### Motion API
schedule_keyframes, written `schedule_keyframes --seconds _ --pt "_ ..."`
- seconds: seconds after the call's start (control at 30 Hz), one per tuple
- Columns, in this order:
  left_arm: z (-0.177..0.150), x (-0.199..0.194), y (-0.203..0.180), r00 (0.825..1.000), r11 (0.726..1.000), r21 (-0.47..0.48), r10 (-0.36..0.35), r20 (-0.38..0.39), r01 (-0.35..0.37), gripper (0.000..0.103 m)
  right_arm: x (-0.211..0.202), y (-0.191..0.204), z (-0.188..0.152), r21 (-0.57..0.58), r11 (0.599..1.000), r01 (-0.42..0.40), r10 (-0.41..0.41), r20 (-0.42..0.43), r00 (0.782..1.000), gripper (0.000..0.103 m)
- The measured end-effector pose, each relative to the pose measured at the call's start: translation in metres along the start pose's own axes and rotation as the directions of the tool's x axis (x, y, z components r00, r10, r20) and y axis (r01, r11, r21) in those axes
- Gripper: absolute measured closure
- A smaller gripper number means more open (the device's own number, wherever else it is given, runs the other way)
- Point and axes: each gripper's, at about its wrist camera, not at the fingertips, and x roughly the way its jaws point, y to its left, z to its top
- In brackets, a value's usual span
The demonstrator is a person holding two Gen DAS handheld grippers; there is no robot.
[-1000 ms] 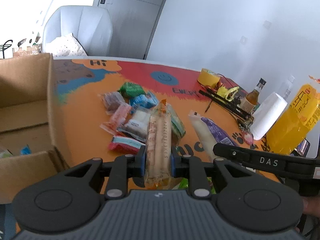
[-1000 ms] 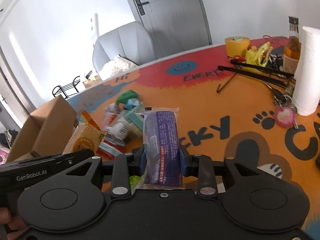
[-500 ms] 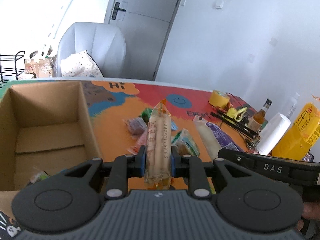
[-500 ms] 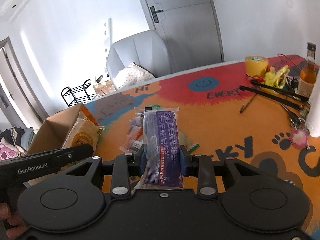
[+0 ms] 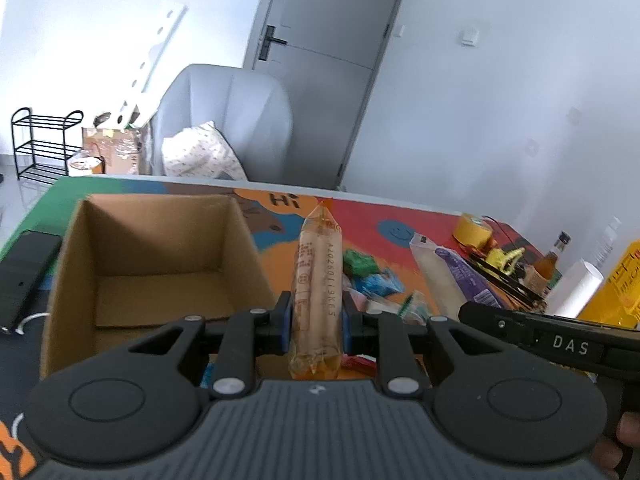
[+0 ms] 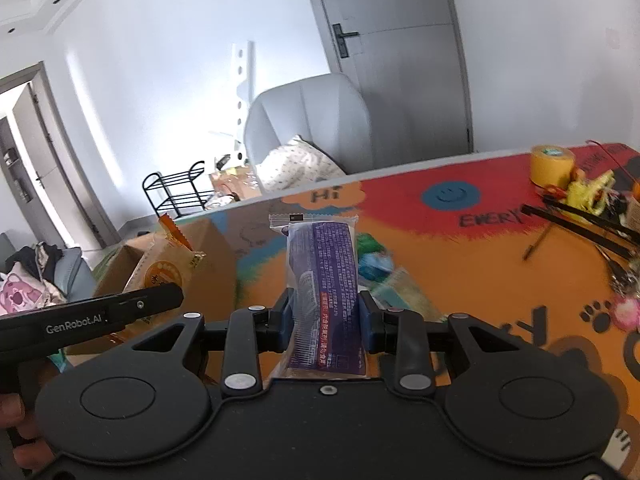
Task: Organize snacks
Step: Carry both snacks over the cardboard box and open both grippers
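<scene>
An orange snack pack [image 5: 316, 300] is clamped in the left gripper [image 5: 315, 322], cardboard box [image 5: 160, 256] ahead-left; a purple snack pack [image 6: 323, 300] is clamped in the right gripper [image 6: 325, 322].

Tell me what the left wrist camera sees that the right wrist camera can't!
Only the left wrist view looks down inside the cardboard box, and it shows the black device beside the box and the yellow bag. Only the right wrist view shows the pink keychain charm and the open doorway on the left. Both show the orange snack packet in the left gripper, the purple snack packet in the right gripper, the yellow tape roll and the grey chair.
</scene>
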Motion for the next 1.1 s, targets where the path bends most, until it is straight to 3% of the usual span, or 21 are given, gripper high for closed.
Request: schedule_keyframes --seconds 0.53,0.9,1.1 --pt "0.011 -0.021 0.057 0.993 0.991 -0.076 0.113 0.022 -0.111 0.081 0.025 0.050 0.008 -0.041 0.994 -0.104 0.104 -0.005 0.995 0.072" --pt "0.006 -0.017 0.082 0.984 0.977 -0.123 0.176 -0.019 -0.177 0.081 0.042 0.080 0.011 -0.069 0.989 -0.134 0.133 -0.017 0.991 0.072" --pt "0.004 -0.027 0.086 0.984 0.975 -0.134 0.179 -0.009 -0.178 0.074 0.049 0.093 0.012 -0.078 0.987 -0.141 0.139 -0.022 0.990 0.072"
